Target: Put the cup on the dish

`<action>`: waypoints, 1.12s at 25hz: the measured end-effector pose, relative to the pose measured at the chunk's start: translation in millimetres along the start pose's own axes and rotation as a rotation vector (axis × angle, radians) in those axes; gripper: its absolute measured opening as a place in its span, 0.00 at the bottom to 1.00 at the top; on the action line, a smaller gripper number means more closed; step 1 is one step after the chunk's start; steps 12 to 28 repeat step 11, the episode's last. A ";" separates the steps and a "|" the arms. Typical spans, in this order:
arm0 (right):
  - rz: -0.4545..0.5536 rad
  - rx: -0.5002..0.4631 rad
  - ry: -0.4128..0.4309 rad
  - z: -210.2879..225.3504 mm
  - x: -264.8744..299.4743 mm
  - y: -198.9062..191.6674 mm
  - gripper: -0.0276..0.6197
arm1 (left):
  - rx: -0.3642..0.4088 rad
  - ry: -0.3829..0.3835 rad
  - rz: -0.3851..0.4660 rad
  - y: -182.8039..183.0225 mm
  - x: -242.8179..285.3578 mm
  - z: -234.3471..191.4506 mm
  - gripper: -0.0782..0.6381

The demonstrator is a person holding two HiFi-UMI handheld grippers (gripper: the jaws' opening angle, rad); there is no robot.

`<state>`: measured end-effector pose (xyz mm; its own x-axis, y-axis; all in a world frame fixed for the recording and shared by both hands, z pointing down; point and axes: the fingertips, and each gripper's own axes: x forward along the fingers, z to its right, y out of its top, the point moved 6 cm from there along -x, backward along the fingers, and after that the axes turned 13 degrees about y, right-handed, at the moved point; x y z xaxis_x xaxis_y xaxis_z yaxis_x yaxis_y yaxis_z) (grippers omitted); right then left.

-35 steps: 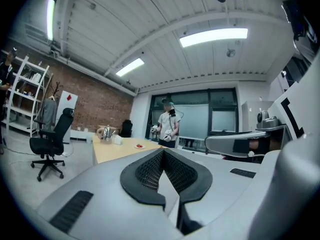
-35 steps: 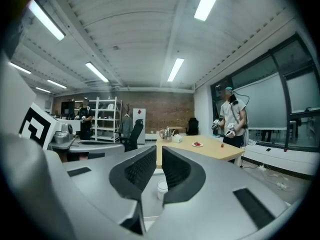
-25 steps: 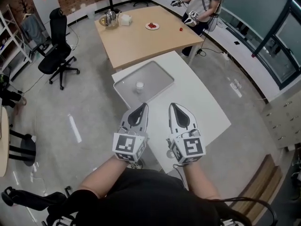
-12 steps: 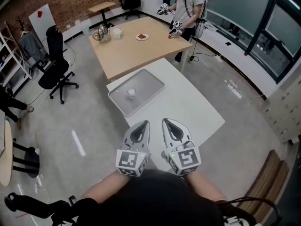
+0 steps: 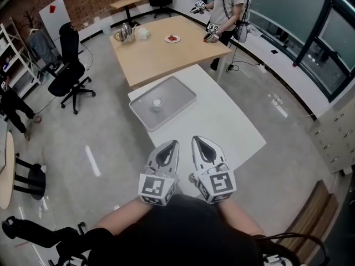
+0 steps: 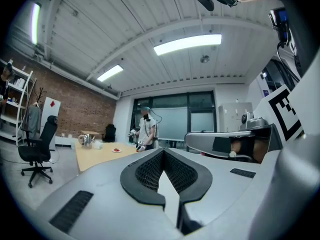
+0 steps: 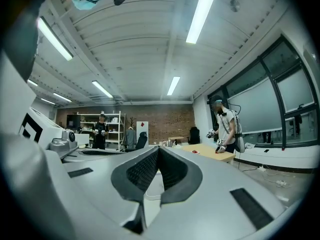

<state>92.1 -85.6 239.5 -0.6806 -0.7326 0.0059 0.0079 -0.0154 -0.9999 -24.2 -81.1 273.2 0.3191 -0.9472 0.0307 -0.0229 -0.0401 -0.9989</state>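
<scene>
A small pale cup [image 5: 157,102] stands near the middle of a grey tray [image 5: 180,94] on the far left part of a white table [image 5: 222,121]; whether a dish lies under the cup is too small to tell. My left gripper [image 5: 173,143] and right gripper [image 5: 194,139] are side by side close to my body, over the table's near edge and well short of the tray. Both are shut with nothing in them. In the left gripper view the left gripper [image 6: 162,150] points level across the room, as the right gripper [image 7: 158,148] does in its own view.
Beyond the white table is a wooden table [image 5: 166,54] with a kettle [image 5: 123,33] and a plate [image 5: 172,38]. A person [image 5: 226,4] holding grippers stands at its far right corner. An office chair [image 5: 69,65] is at the left, a cabinet [image 5: 335,140] at the right.
Over the second the tray and table slid farther from me in the head view, then held. Both grippers stayed shut, close together near my body.
</scene>
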 end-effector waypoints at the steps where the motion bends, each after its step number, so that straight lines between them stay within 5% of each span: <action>1: 0.000 0.000 0.003 -0.7 0.9 1.0 0.06 | 0.000 0.002 0.001 -0.1 0.2 -0.6 0.12; 28: -0.007 -0.019 -0.012 2.9 4.5 -5.8 0.06 | 0.010 -0.004 0.019 -1.8 9.2 -1.9 0.12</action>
